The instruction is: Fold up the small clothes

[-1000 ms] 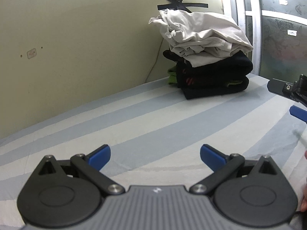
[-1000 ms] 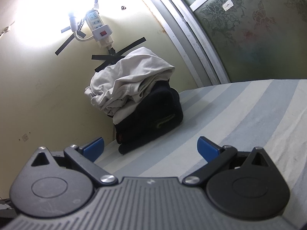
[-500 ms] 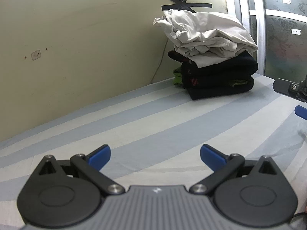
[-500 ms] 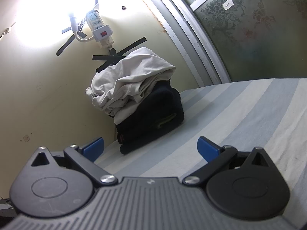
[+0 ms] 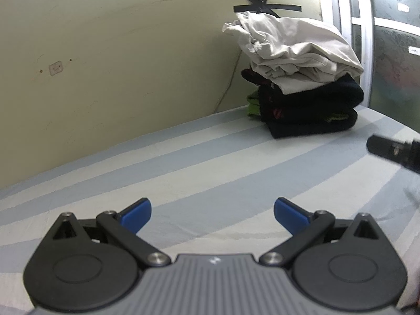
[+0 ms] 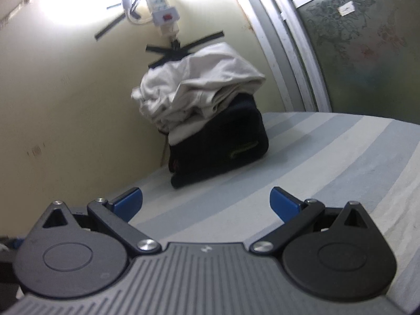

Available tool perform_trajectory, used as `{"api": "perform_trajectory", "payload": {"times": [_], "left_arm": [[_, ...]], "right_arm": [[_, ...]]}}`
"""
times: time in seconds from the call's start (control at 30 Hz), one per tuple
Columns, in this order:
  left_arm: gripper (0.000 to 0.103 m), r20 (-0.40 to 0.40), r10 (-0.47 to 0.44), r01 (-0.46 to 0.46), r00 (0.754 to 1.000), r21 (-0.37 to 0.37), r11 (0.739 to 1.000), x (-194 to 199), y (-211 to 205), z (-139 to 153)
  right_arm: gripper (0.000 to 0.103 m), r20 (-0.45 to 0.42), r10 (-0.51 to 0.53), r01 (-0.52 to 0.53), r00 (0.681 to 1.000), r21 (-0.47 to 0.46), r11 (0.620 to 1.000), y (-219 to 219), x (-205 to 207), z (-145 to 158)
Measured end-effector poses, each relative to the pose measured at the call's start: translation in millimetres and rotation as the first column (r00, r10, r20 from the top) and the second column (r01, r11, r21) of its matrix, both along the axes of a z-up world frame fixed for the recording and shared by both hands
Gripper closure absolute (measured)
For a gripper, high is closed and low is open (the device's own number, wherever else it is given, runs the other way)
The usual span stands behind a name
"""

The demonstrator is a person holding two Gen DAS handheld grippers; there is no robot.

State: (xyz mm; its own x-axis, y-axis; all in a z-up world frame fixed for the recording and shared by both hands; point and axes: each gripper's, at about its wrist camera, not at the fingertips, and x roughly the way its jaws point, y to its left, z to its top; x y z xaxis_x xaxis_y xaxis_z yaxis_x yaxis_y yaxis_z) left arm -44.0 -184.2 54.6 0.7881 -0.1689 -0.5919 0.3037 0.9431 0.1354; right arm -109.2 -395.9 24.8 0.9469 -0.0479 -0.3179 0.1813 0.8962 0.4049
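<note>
A stack of clothes sits in the far corner of the bed. A crumpled white garment lies on top of folded dark garments, with a green piece at the stack's left. My left gripper is open over the striped sheet, nothing between its blue fingertips. My right gripper is open too, empty, facing the stack from nearer. A black part of the right gripper shows at the right edge of the left wrist view.
A pale yellow wall runs behind the bed, with a power strip taped up above the stack and a cord hanging down. A patterned glass door with a metal frame stands at the right.
Both views have shifted: the clothes stack now sits further right in the left wrist view and more central in the right wrist view. Both grippers stay open.
</note>
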Motion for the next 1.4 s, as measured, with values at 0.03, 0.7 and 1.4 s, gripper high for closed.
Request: {"api": "perform_trajectory", "payload": {"times": [0.03, 0.7, 1.4], "left_arm": [[0.0, 0.002, 0.007, -0.007, 1.0, -0.005, 1.0, 0.9, 2.2, 1.6], [0.0, 0.077, 0.078, -0.072, 0.994, -0.071, 0.995, -1.7, 29.6, 29.1], [0.0, 0.136, 0.048, -0.038, 0.99, -0.075, 0.996, -15.4, 27.8, 37.6]], "right_arm": [[0.0, -0.005, 0.021, -0.021, 1.0, 0.001, 1.0, 4.1, 1.8, 2.1], [0.0, 0.099, 0.083, -0.076, 0.992, -0.077, 0.994, 18.7, -17.5, 67.6], [0.0, 0.141, 0.108, -0.094, 0.984, -0.104, 0.99, 22.7, -24.1, 81.2]]}}
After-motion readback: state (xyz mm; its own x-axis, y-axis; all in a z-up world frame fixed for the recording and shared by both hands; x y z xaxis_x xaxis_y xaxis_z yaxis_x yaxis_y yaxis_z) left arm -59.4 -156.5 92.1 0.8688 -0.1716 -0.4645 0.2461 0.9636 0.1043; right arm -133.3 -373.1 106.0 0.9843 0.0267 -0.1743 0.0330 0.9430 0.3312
